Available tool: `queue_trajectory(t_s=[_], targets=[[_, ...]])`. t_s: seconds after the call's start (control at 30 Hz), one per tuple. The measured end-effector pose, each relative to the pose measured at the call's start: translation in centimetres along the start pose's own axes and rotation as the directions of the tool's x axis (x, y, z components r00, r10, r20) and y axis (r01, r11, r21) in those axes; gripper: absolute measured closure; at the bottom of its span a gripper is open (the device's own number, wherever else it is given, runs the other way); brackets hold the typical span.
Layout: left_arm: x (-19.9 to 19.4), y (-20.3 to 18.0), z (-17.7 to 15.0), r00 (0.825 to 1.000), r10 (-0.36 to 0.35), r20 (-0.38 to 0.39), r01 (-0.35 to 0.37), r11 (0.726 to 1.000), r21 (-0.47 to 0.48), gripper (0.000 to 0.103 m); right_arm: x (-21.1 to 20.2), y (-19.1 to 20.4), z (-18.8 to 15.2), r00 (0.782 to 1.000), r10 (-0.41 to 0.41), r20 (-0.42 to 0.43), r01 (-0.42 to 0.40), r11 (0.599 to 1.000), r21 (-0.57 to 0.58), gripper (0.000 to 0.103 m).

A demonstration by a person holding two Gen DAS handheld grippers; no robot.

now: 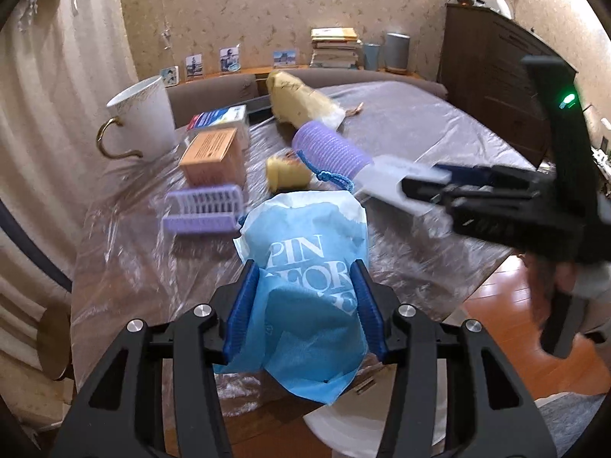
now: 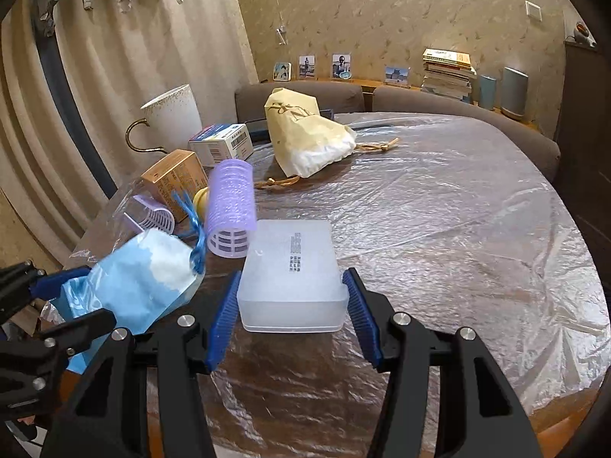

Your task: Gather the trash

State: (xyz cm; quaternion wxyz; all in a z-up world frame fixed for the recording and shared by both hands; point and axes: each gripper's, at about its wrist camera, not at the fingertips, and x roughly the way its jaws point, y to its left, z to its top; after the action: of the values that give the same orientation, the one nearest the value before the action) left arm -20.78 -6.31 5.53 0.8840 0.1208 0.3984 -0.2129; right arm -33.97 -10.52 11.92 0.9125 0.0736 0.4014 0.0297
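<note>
A: Left to right, what is shown?

B: At far left, a white ceramic mug with a gold handle point(image 2: 172, 114) and small cardboard boxes point(image 2: 173, 179) stand on the plastic-covered round desk point(image 2: 458, 229). Next, the left gripper point(image 1: 303, 307) is clenched on a blue-and-white drawstring fabric bag point(image 1: 305, 252), held above the desk edge. Beside it lies a lilac plastic hair roller point(image 2: 231, 206). Centre, the right gripper point(image 2: 292, 315) grasps a translucent white plastic box point(image 2: 292, 267); its pads touch both side walls. Beyond lies a yellow drawstring pouch point(image 2: 305, 133).

A: Which step is in hand?

B: Seemingly the transfer stage: trash box in one gripper, bag in the other.

A: What does the next move call for?

B: Probably bringing the box to the bag's mouth. Whether that mouth is open enough cannot be told.
</note>
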Motion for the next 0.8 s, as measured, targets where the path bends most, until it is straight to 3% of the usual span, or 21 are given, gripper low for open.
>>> queue_trajectory(t_s=[0.17, 0.37, 0.47, 0.57, 0.63, 0.67, 0.7, 0.8], targets=[[-0.3, 0.7, -0.2, 0.994, 0.105, 0.016, -0.105, 0.994, 0.005, 0.053, -1.3, 0.0, 0.0, 0.999, 0.002, 0.034, -0.003, 1.000, 0.014, 0.050], [-1.1, 1.2, 0.1, 0.995, 0.096, 0.039, -0.096, 0.995, -0.015, 0.057, -2.5, 0.8, 0.6, 0.997, 0.022, 0.079, -0.022, 1.000, -0.002, 0.050], [-1.3, 1.4, 0.2, 0.998, 0.059, 0.032, -0.059, 0.998, -0.026, 0.057, -2.1, 1.1, 0.6, 0.998, 0.008, 0.061, -0.007, 1.000, -0.020, 0.050], [-0.8, 0.7, -0.1, 0.995, 0.102, 0.021, -0.102, 0.995, 0.006, 0.057, -1.1, 1.1, 0.0, 1.000, -0.004, 0.023, 0.005, 1.000, -0.027, 0.050], [-0.5, 0.8, -0.2, 0.998, 0.061, 0.001, -0.061, 0.998, -0.002, 0.048, -0.7, 1.0, -0.4, 1.000, -0.013, 0.006, 0.013, 0.999, -0.035, 0.050], [-0.2, 0.7, -0.3, 0.999, 0.033, -0.018, -0.034, 0.999, -0.002, 0.031, -0.5, 1.0, -0.5, 1.000, -0.011, -0.007, 0.011, 0.999, -0.041, 0.049], [0.0, 0.7, -0.3, 0.999, 0.010, -0.031, -0.010, 1.000, 0.002, 0.026, -0.3, 0.9, -0.6, 1.000, -0.010, -0.010, 0.010, 0.999, -0.042, 0.049], [0.4, 0.4, -0.2, 0.999, -0.017, -0.029, 0.017, 1.000, 0.019, 0.021, 0.2, 1.0, -0.7, 1.000, 0.001, -0.026, -0.003, 0.998, -0.070, 0.048]])
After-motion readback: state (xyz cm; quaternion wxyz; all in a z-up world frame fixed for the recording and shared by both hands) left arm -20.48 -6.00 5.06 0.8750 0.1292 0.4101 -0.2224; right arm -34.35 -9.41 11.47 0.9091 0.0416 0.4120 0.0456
